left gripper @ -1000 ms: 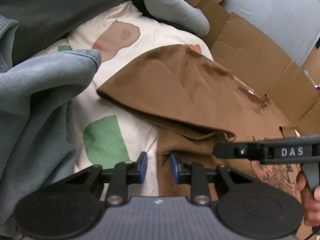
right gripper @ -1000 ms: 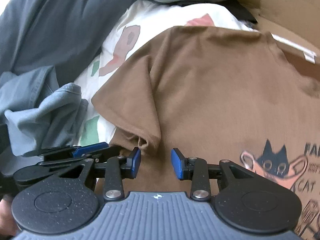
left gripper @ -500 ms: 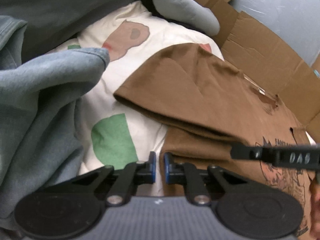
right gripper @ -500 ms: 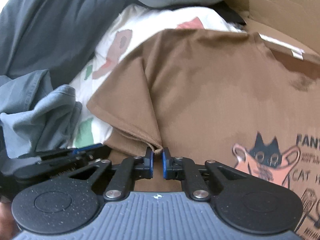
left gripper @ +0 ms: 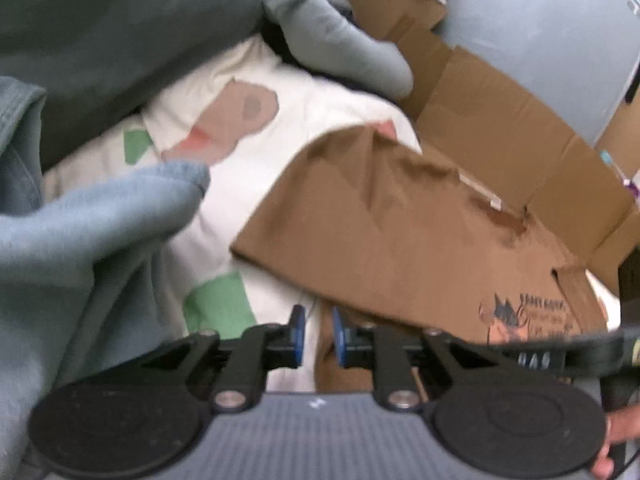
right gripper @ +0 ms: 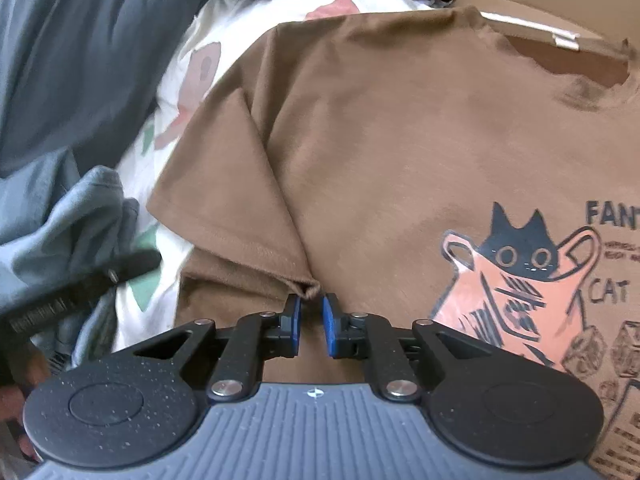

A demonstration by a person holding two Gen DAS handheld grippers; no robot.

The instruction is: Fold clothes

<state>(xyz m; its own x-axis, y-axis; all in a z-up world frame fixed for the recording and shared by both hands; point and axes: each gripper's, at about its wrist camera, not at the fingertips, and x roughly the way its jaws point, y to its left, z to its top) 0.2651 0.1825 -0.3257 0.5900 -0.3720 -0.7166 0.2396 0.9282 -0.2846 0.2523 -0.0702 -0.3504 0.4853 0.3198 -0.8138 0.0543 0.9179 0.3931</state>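
Garment: a brown cotton T-shirt with a cat print (right gripper: 400, 152) lies spread flat, filling the centre and right of the right wrist frame; in the left wrist view it runs from frame centre down to the lower right.

Underneath: a white bedsheet with green and pink patches (left gripper: 256, 184), with flattened brown cardboard (left gripper: 500, 128) along the upper right of the left wrist frame.

Sleeve: the short brown sleeve (right gripper: 240, 184) is already turned in over the body of the shirt; its long axis runs from upper centre of the right wrist frame down to a bunched corner at lower centre.

Right gripper (right gripper: 311, 318): its blue pads are parting, a narrow gap between them. The bunched sleeve corner sits just beyond the tips, not pressed by either pad.

Left gripper (left gripper: 318, 334): its jaws are opening too, straddling the shirt's left side edge where brown cloth meets the sheet; nothing is visibly pinched, though the frame is blurred.

Key relation: the shirt lies ahead and to the right of both pairs of fingers. The right gripper is nearer the sleeve fold, the left nearer the side edge.

Clutter: crumpled blue-grey clothing (left gripper: 88, 240) fills the left of both frames, apart from the shirt.

Likely next: a fresh grip on the left edge, to carry it across toward the print.
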